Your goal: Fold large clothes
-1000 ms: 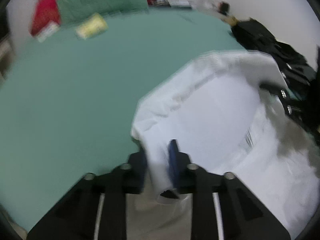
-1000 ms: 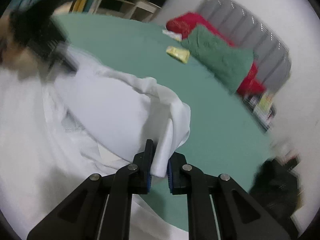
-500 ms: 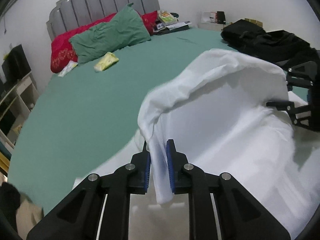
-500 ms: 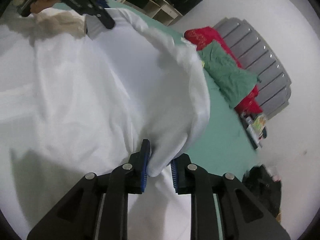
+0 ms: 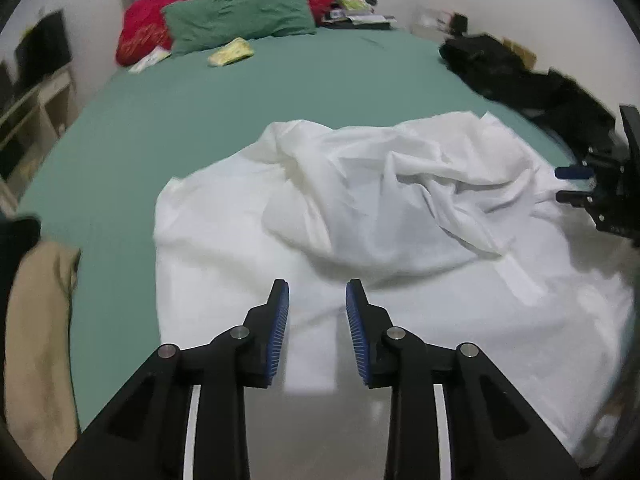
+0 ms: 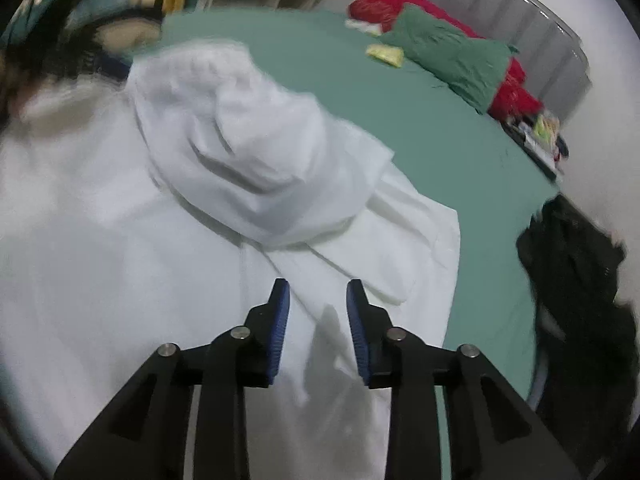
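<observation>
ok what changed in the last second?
Both grippers let go: the left gripper and right gripper were shut on the white garment's edge and are now open. The lifted part was carried over and dropped in a crumpled heap on the rest. Green pillow and black clothes unmoved.

Both wrist views overlook the white garment [image 5: 360, 208] closely.

The left gripper [image 5: 317, 300] hangs with fingers spread above the crumpled white garment [image 5: 360, 216].
</observation>
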A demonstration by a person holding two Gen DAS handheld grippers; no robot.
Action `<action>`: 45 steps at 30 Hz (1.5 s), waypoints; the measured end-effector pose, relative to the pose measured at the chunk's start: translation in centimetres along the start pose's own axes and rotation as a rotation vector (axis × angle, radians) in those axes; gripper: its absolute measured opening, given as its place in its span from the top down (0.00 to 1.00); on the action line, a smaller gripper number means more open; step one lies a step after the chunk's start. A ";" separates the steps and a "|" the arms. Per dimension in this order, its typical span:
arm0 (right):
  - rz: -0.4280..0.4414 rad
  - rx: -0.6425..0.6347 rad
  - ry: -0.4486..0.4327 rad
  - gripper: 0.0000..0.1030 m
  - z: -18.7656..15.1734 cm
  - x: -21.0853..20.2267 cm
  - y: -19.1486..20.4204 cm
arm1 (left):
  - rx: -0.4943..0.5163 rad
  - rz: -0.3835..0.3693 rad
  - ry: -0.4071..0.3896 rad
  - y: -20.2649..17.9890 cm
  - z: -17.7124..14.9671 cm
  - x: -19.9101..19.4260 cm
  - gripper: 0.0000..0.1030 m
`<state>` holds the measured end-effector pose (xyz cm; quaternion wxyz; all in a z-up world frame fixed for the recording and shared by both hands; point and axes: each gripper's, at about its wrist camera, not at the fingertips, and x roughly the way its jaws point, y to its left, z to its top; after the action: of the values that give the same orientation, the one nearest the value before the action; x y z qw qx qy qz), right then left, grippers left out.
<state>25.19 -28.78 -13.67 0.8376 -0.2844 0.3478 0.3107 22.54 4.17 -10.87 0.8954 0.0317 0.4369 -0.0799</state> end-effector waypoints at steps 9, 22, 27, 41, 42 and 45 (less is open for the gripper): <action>0.289 0.226 -0.176 0.55 7.5 3.2 4.0 | -0.204 -0.074 -0.061 1.2 -0.8 -1.6 0.65; 0.424 0.174 0.100 0.96 6.8 8.3 10.5 | -0.302 -0.154 0.015 1.0 2.7 4.1 0.57; 0.427 0.189 0.079 0.96 5.3 6.3 10.3 | -0.263 -0.128 0.075 -0.6 0.7 4.8 0.57; 0.326 0.321 -0.030 0.58 7.1 6.2 7.3 | -0.325 -0.017 -0.003 0.6 -2.9 -3.0 0.57; 0.321 0.339 0.003 0.58 7.0 7.3 7.2 | -0.329 0.006 0.002 1.2 -3.5 -3.2 0.57; 0.367 0.343 0.097 0.58 6.0 8.4 7.6 | -0.370 0.048 0.028 3.0 -4.9 -3.8 0.57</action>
<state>26.89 -17.08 -18.42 0.7856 -0.0847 0.4810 0.3799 16.94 8.22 -10.92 0.8813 -0.1222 0.4558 0.0235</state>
